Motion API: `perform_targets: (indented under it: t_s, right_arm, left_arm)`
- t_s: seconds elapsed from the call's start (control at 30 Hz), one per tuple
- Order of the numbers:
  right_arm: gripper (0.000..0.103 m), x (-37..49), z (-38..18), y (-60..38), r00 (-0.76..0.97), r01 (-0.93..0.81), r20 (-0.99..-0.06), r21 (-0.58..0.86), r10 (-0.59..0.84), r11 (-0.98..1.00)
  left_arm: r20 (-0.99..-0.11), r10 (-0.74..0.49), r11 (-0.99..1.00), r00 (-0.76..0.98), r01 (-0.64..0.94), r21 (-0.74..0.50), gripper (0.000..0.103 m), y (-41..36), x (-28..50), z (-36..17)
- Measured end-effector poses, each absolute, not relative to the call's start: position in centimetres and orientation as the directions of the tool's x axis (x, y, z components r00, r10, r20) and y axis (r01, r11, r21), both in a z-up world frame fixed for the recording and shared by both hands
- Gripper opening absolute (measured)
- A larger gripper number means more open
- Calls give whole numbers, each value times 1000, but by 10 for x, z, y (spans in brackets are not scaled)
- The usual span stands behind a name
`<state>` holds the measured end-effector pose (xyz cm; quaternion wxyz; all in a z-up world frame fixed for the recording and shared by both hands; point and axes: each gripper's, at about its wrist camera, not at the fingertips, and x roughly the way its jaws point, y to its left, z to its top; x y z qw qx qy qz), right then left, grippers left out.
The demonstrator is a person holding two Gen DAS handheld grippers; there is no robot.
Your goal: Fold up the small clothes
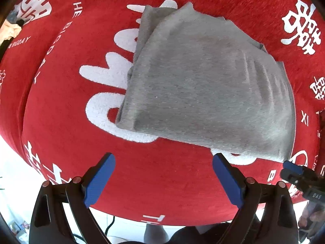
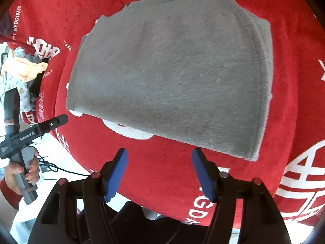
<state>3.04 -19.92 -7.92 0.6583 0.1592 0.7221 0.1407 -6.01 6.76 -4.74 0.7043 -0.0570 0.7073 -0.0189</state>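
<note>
Left wrist view: my left gripper (image 1: 163, 178) stands spread and empty at the bottom, just below the folded grey knit garment (image 1: 205, 85) mid-frame on the red printed cloth (image 1: 162, 183). My right gripper (image 2: 159, 171), likewise spread, sits below its near edge.

A folded grey garment (image 2: 172, 75) lies flat on the red cloth with white lettering (image 2: 162, 174). The right gripper (image 2: 159, 170) hovers just before the garment's near edge, blue pads (image 2: 116, 174) spread, gripping nothing. Left of the garment, a hand (image 2: 22, 172) holds the left gripper (image 2: 63, 119) beside a pile of clothes (image 2: 26, 71).
</note>
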Motion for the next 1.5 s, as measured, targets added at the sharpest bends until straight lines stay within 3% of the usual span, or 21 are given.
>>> perform_targets:
  t_s: [0.53, 1.07, 1.5]
  right_arm:
    - [71, 41, -85, -175, -153, -57, -893, 435, 422, 899]
    - [71, 46, -85, -156, -151, -115, -896, 435, 417, 893]
    - [71, 30, -76, -131, -96, -62, -924, 377, 370, 924]
  left_arm:
    - [-972, -234, 970, -35, -74, -231, 97, 25, -101, -41]
    - [-945, -325, 929, 33, -178, -326, 97, 53, -106, -34]
    - [-929, -369, 928, -30, -69, -367, 97, 72, -103, -62]
